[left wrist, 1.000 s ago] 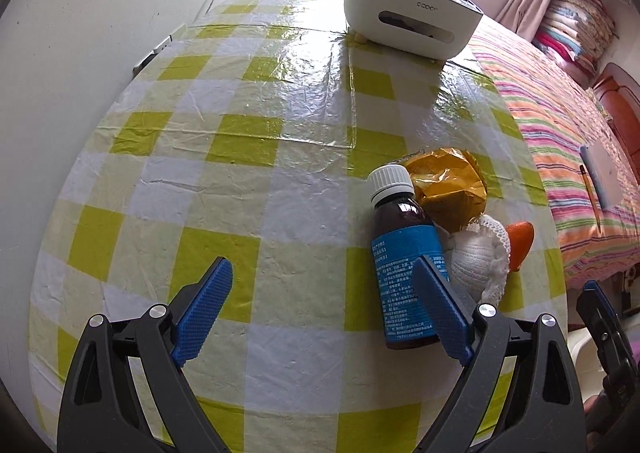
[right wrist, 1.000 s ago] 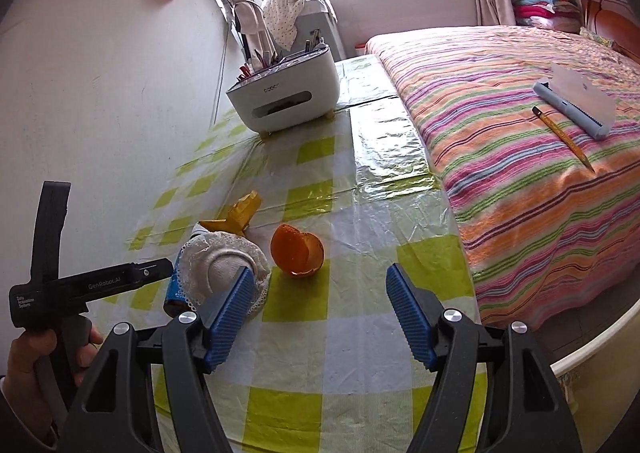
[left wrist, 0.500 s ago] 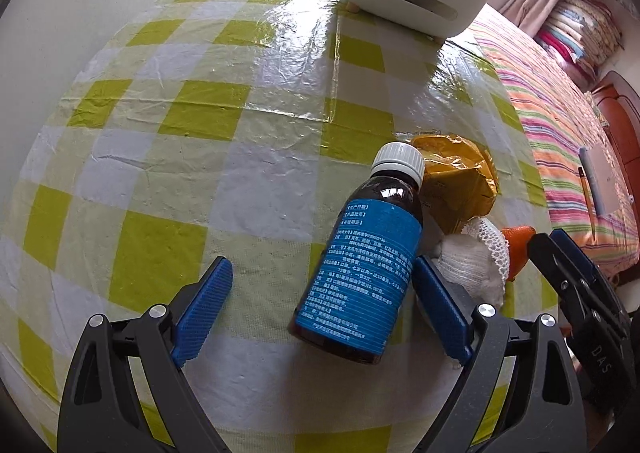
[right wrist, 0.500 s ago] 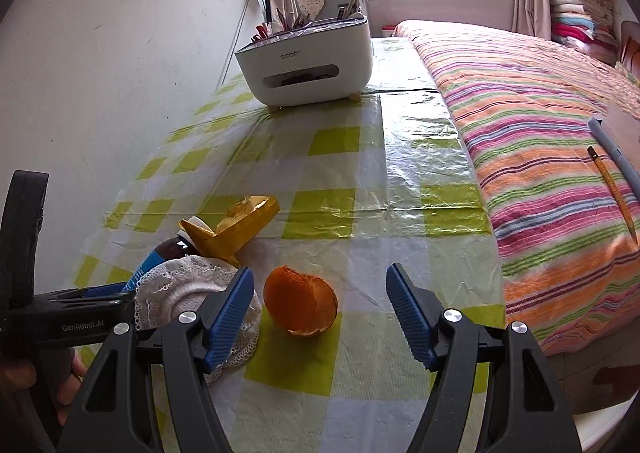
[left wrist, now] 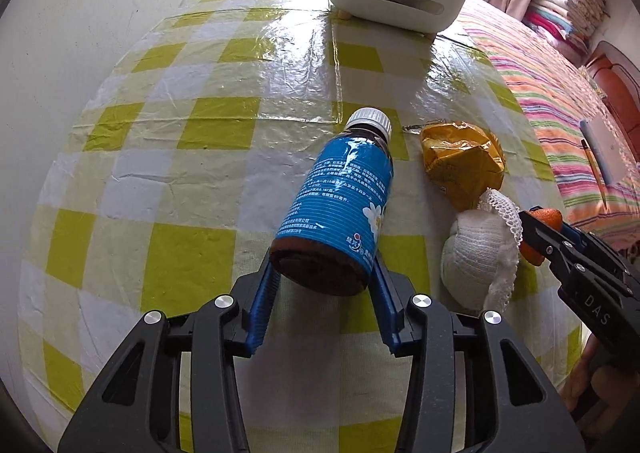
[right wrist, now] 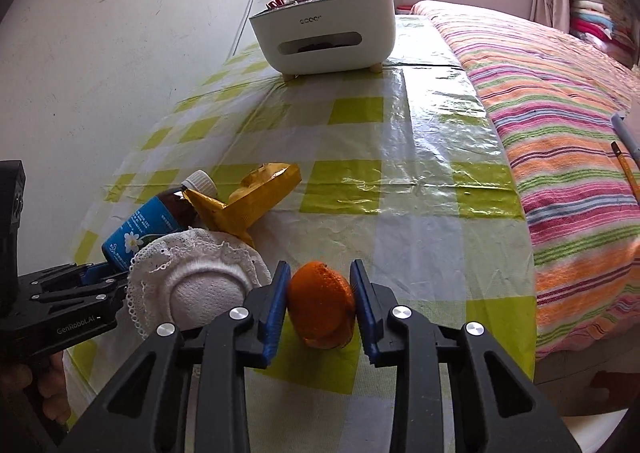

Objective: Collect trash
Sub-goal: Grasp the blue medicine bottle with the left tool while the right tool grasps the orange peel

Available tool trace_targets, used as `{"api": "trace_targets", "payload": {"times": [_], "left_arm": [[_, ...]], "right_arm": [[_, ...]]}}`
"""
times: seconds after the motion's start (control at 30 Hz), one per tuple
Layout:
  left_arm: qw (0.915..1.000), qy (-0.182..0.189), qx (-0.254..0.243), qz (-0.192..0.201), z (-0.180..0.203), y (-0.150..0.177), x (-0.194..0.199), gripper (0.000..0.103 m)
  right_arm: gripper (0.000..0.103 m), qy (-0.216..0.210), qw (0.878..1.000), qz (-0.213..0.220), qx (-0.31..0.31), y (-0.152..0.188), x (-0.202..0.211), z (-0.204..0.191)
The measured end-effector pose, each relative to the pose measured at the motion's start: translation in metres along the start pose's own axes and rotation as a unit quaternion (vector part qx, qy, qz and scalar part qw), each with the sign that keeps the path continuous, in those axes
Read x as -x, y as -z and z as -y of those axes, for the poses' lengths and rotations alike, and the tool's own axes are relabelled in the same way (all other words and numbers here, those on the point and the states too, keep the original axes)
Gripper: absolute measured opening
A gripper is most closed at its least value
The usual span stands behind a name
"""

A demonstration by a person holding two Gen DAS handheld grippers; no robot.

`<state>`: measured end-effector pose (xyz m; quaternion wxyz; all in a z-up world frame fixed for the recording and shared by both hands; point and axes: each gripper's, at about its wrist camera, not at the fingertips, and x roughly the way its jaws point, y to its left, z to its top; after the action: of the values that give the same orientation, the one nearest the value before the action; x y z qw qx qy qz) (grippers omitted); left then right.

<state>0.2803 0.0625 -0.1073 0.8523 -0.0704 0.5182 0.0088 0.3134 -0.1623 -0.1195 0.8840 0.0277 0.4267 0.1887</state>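
We are at the grasping step, with both grippers taking a piece of trash at once. The left gripper (left wrist: 324,285) has its fingers closing on the base of the brown medicine bottle (left wrist: 340,209), the blue pads set against either side of the bottom end; the bottle lies on the checked surface (left wrist: 168,181) with its white cap pointing away from us. The right gripper (right wrist: 318,303) has its fingers closing around the orange peel (right wrist: 320,303), which sits between the pads near the front edge of the surface, and both pads look to be touching its sides.

Two more pieces lie between these: the crumpled yellow wrapper (left wrist: 460,161) just beyond the white lace-edged cloth bundle (left wrist: 480,249) (what it actually is we cannot say for sure). The bundle lies just beside the bottle's lower end and near the peel. At the far end stands the white tissue-box organiser (right wrist: 324,29).

Next, as we judge it, both grips need to firm up before anything is lifted. The bottle is held only at its bottom end, so it may droop or swing when raised; a slow, straight lift suits it. The peel is soft and curved, so it could fold or slip. No bin shows in either view, so we cannot say where the pieces must go.
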Motion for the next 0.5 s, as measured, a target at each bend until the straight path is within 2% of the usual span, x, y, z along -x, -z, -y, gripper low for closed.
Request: {"api": "trace_targets", "payload": {"times": [0.13,0.5], "left_arm": [[0.9998,0.008,-0.007,0.016,0.001,0.005,0.013,0.04],[0.9979,0.018,-0.012,0.061,-0.002,0.018,0.051,0.036]], "right_arm": [[0.03,-0.013,1.0,0.011,-0.021,0.007,0.014,0.005],[0.03,-0.011,0.998,0.048,-0.029,0.025,0.049,0.003]]}}
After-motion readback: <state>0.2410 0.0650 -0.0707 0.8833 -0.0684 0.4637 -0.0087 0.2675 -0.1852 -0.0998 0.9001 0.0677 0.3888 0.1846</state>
